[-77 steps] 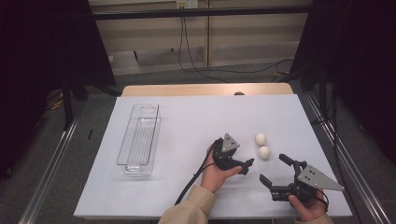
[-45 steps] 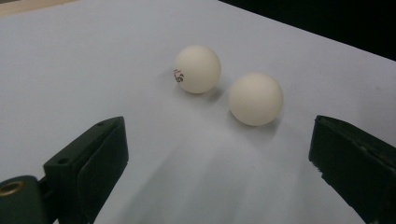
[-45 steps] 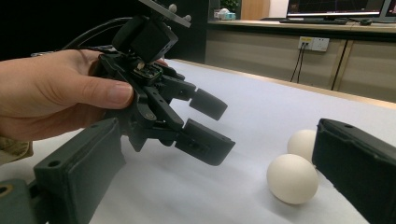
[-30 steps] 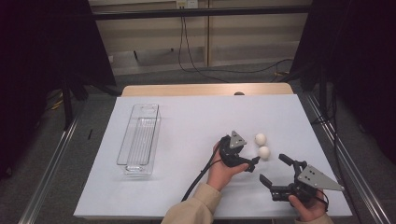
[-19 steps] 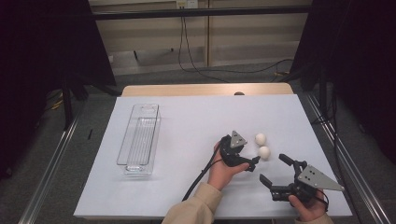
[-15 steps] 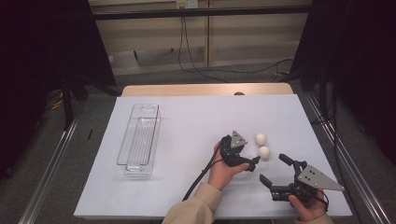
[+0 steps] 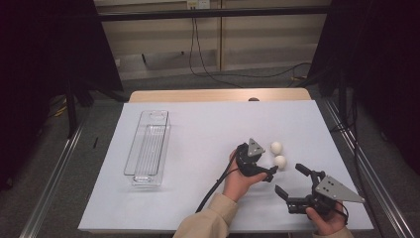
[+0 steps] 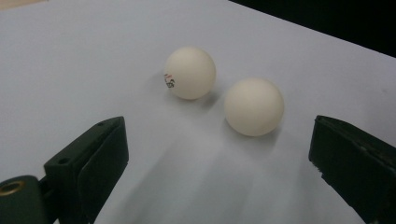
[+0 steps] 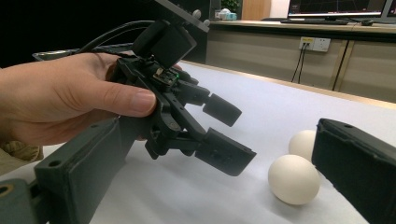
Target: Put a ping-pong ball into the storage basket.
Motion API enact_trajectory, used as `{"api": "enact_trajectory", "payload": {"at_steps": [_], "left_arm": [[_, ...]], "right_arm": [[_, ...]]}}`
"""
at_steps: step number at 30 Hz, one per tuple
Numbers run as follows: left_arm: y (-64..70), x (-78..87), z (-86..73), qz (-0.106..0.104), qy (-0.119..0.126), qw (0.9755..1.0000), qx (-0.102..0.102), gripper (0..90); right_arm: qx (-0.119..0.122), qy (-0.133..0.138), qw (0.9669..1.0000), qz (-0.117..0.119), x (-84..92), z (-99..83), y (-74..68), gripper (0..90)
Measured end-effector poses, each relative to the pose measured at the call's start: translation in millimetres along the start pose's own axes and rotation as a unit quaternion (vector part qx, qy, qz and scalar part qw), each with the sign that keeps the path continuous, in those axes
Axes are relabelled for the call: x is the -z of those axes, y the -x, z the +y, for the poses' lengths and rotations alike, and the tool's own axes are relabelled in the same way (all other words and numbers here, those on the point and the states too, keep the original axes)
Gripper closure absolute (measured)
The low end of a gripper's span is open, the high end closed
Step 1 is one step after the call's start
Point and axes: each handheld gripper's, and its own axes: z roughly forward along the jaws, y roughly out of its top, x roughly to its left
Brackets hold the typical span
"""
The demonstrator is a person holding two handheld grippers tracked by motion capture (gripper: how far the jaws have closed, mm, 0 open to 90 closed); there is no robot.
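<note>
Two white balls lie side by side on the white table, the far ball [image 7: 276, 147] and the near ball [image 7: 280, 161]. My left gripper [image 7: 269, 166] stands open just left of them, low over the table. In the left gripper view the printed ball [image 8: 190, 72] and the plain ball [image 8: 253, 106] lie just ahead of the open gripper [image 8: 219, 154], with nothing between its jaws. My right gripper [image 7: 291, 180] is open near the front edge and holds nothing. The right gripper view shows the left gripper [image 9: 187, 116] in a hand, beside both balls [image 9: 294, 179].
A clear plastic tray [image 7: 148, 148] stands lengthwise on the left half of the table [image 7: 208, 124]. A wooden strip [image 7: 218, 95] runs along the far edge. Cables trail from both grippers toward the front edge.
My left gripper has slid right toward the two balls and has stayed almost still for the last second. The right gripper and the balls have not moved.
</note>
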Motion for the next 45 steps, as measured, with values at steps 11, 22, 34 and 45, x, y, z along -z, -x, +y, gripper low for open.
{"api": "enact_trajectory", "payload": {"at_steps": [11,22,34,45], "left_arm": [[1.1,-4.9,2.1,-0.003,-0.007,1.0000,-0.006,4.1],[3.4,-8.5,4.0,-0.012,-0.016,0.9997,-0.011,4.6],[3.9,-15.1,3.7,-0.019,-0.019,0.9995,-0.019,11.4],[2.2,-17.3,5.3,-0.021,-0.020,0.9994,-0.018,15.4]], "right_arm": [[0.004,0.000,1.0000,0.001,0.3,0.0,0.6,1.4],[0.002,0.000,1.0000,0.000,0.3,0.0,0.2,1.4],[0.001,0.001,1.0000,0.000,0.7,0.0,0.6,1.4],[0.001,0.001,1.0000,0.000,0.4,0.0,0.5,1.4]]}}
